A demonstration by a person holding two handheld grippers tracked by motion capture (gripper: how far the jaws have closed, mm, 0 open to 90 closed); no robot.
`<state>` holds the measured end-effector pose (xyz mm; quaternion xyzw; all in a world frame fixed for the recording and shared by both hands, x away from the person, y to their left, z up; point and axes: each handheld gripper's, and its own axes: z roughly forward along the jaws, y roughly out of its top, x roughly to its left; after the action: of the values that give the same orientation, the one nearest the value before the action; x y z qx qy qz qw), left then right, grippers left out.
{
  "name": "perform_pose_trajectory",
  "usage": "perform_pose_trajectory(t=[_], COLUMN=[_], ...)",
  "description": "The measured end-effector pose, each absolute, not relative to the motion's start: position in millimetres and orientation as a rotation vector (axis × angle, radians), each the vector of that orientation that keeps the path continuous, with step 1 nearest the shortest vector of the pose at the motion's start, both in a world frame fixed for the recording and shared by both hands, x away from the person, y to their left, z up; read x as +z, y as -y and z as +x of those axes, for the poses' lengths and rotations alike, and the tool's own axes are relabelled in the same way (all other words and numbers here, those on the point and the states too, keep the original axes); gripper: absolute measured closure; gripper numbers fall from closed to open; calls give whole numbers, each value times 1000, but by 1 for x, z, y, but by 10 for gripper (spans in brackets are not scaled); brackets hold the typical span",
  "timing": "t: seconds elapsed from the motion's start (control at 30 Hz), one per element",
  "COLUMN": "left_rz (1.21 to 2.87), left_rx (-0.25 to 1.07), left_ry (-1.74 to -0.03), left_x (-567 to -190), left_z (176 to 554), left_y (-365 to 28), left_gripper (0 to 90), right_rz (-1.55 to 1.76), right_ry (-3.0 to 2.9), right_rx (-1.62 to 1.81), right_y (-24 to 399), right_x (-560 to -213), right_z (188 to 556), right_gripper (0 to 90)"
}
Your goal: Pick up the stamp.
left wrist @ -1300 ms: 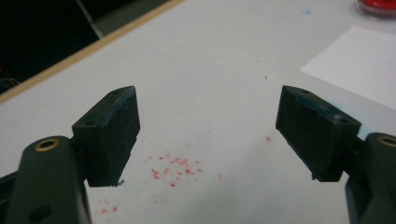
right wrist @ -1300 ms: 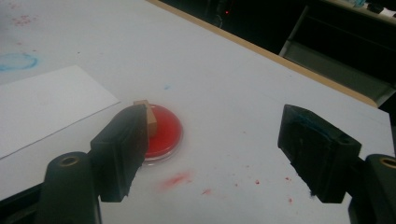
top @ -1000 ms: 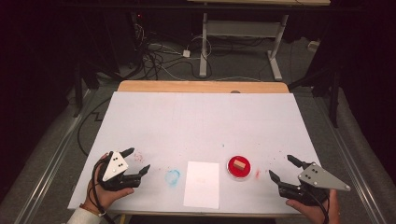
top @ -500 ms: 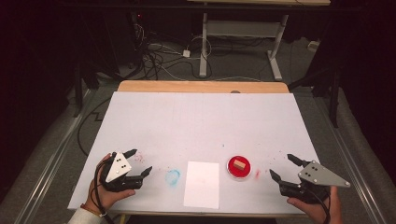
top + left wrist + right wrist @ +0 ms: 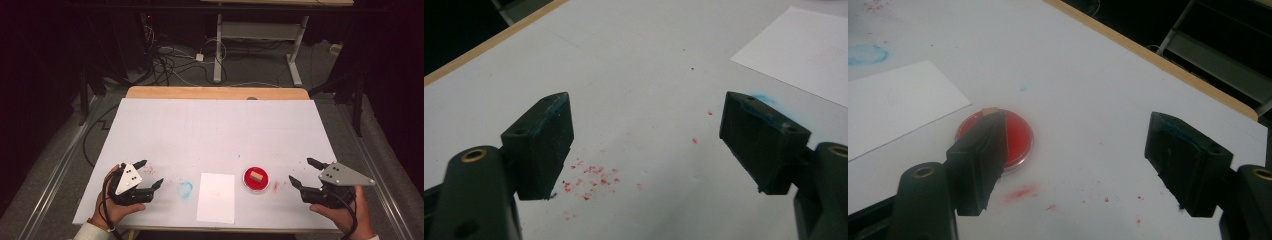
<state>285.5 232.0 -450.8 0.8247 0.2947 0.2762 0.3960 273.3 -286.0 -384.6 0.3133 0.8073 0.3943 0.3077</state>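
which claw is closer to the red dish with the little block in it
Right. The right claw sits just to the right of the red dish, jaws open toward it. The left claw is far off to its left, beyond the white paper.

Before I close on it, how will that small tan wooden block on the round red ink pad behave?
The small tan wooden block looks rigid and light, so it should lift easily. It has flat faces, so rolling seems unlikely. It sits on the round red ink pad, so its underside may be inked and smear.

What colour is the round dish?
Red. The dish shows best in the high view.
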Motion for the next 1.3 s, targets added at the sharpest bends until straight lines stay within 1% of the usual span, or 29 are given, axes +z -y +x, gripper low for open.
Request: perform_pose_trajectory(t=[0.23, 0.3, 0.47, 0.73, 1.13, 1.3], left_rz=[2101, 2103, 2110, 2118, 2111, 2125], left_rx=[701, 701, 686, 691, 694, 676], left_ry=[-745, -746, -756, -753, -755, -757], left_x=[-452, -452, -453, -453, -456, -457], left_z=[286, 286, 285, 285, 287, 286], left_y=[-231, -231, -230, -230, -233, -232], left_gripper=[209, 209, 209, 209, 208, 207], right_rz=[799, 790, 786, 779, 785, 757], right_ry=[-2205, -2225, -2278, -2349, -2444, -2477], right_rx=[1008, 998, 996, 959, 897, 864], right_y=[271, 266, 256, 240, 224, 215], right_x=[-384, -383, -383, -385, -391, -395], right_z=[285, 288, 295, 305, 319, 320], right_gripper=[261, 277, 278, 314, 333, 338])
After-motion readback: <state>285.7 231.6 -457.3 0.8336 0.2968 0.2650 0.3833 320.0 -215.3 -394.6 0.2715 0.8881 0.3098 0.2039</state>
